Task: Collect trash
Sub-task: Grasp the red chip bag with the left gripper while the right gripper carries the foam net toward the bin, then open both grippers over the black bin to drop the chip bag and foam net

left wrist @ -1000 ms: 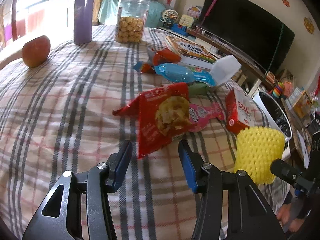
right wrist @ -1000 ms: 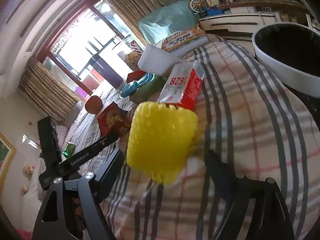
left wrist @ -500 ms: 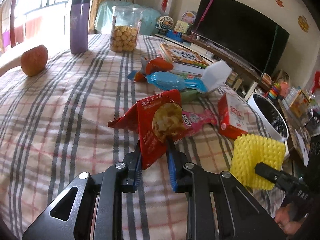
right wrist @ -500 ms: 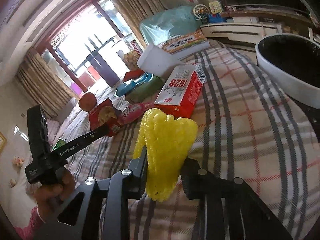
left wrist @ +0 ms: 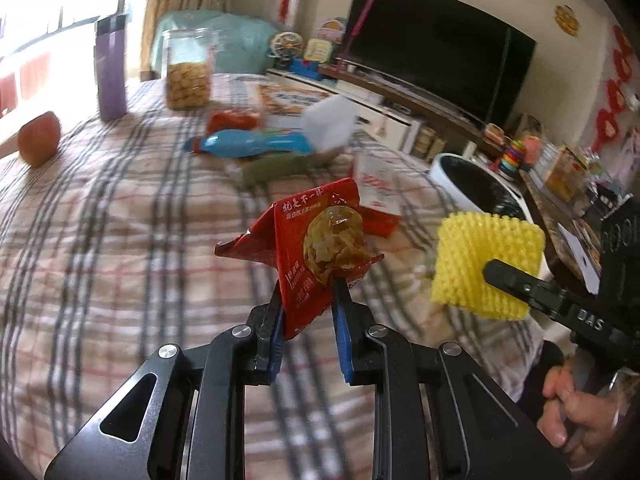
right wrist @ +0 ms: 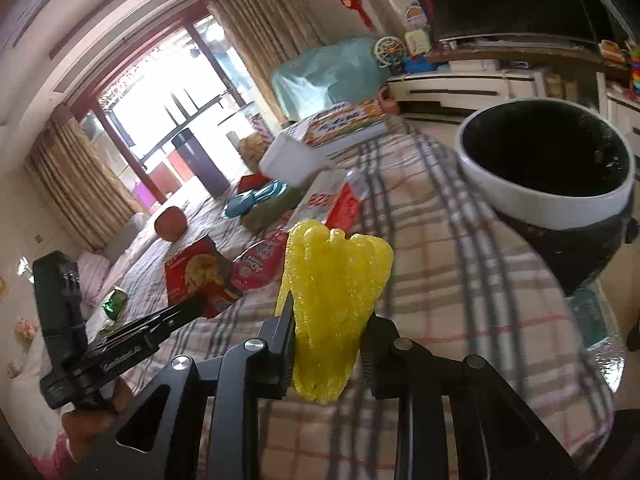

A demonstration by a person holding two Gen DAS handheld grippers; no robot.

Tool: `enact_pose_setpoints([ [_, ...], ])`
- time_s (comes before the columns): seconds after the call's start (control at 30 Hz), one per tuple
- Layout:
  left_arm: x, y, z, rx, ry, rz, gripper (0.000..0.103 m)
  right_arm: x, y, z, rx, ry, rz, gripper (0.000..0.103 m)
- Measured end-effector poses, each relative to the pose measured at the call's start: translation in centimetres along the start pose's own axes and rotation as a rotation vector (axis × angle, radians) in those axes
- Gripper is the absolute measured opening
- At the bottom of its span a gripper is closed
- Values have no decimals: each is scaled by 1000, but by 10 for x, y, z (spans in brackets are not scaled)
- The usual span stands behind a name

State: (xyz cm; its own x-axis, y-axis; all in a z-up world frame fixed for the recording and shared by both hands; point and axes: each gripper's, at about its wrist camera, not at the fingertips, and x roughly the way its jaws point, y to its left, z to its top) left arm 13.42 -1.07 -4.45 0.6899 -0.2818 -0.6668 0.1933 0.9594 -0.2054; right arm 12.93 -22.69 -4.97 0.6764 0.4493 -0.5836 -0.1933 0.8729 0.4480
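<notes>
The red snack wrapper (left wrist: 316, 248) is pinched between the fingers of the left gripper (left wrist: 308, 316), above the checked cloth (left wrist: 100, 240). The yellow foam net (right wrist: 332, 296) is squeezed by the right gripper (right wrist: 328, 348); ahead to its right stands the white-rimmed bin (right wrist: 560, 208).

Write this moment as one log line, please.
left hand-held gripper: shut on red foil snack wrapper | right hand-held gripper: shut on yellow foam fruit net | white-rimmed black bin: beside table
</notes>
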Motion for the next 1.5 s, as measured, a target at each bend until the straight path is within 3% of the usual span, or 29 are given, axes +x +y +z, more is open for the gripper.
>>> enact_pose_setpoints([
  [0.5,20,-70,16,111,13,-101,20,-34,-45,16,61,-83,-74,27],
  [1.5,83,-159,62,224,38,-164,20,-51,-125,68,116,-138,-203,27],
])
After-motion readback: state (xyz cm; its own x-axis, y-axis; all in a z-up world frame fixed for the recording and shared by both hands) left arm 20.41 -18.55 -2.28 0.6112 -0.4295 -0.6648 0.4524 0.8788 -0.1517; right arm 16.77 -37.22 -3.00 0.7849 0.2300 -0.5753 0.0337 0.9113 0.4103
